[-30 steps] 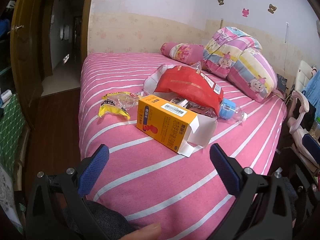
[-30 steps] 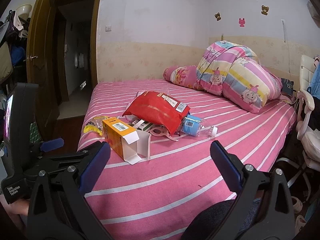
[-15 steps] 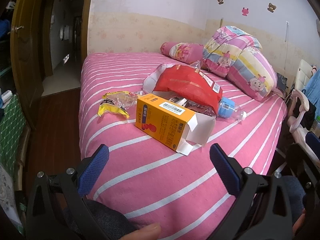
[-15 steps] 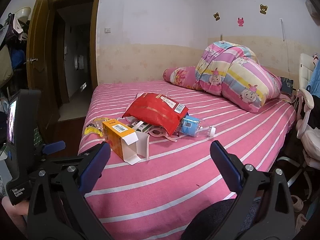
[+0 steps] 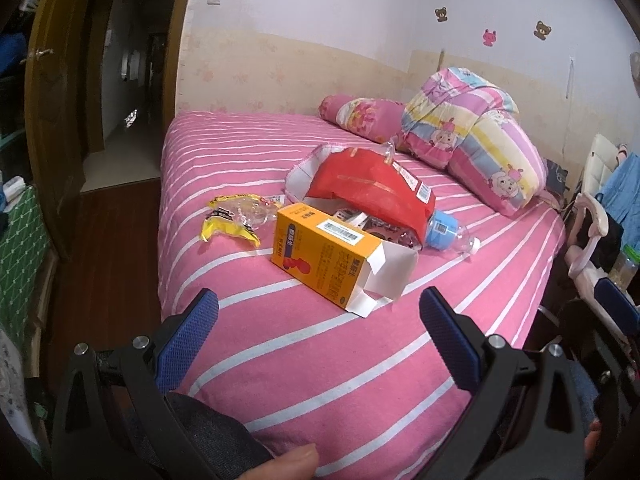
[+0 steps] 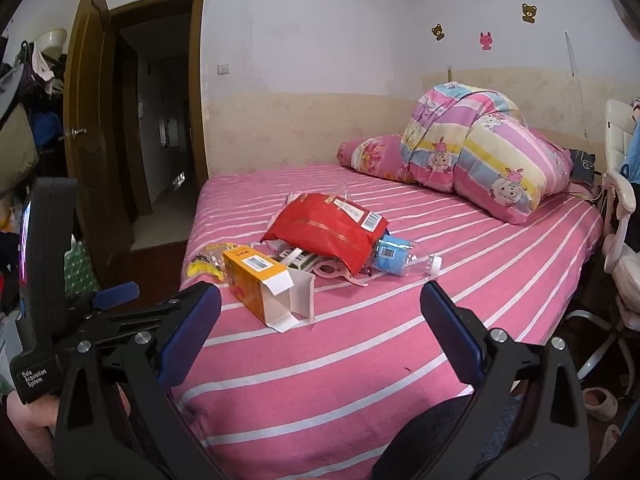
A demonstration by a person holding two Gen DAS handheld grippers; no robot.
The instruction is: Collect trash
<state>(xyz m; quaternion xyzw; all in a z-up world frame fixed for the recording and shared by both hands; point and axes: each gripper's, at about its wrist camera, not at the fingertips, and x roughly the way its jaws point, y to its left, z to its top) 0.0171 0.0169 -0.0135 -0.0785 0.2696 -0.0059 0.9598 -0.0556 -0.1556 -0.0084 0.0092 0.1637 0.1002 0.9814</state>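
Trash lies in a heap on the pink striped bed. An orange carton with an open white flap is nearest. Behind it a red snack bag rests over a clear bottle with a blue label. A yellow wrapper lies to the left. My left gripper and right gripper both hang open short of the pile, holding nothing.
A folded cartoon quilt and pink pillow sit at the bed's head. An open wooden door and a dark floor lie left. A white chair stands right. The other gripper's device shows at left.
Both views have shifted slightly; the trash pile sits a little lower and nearer in the right wrist view. Both grippers stay open and nothing on the bed has moved.
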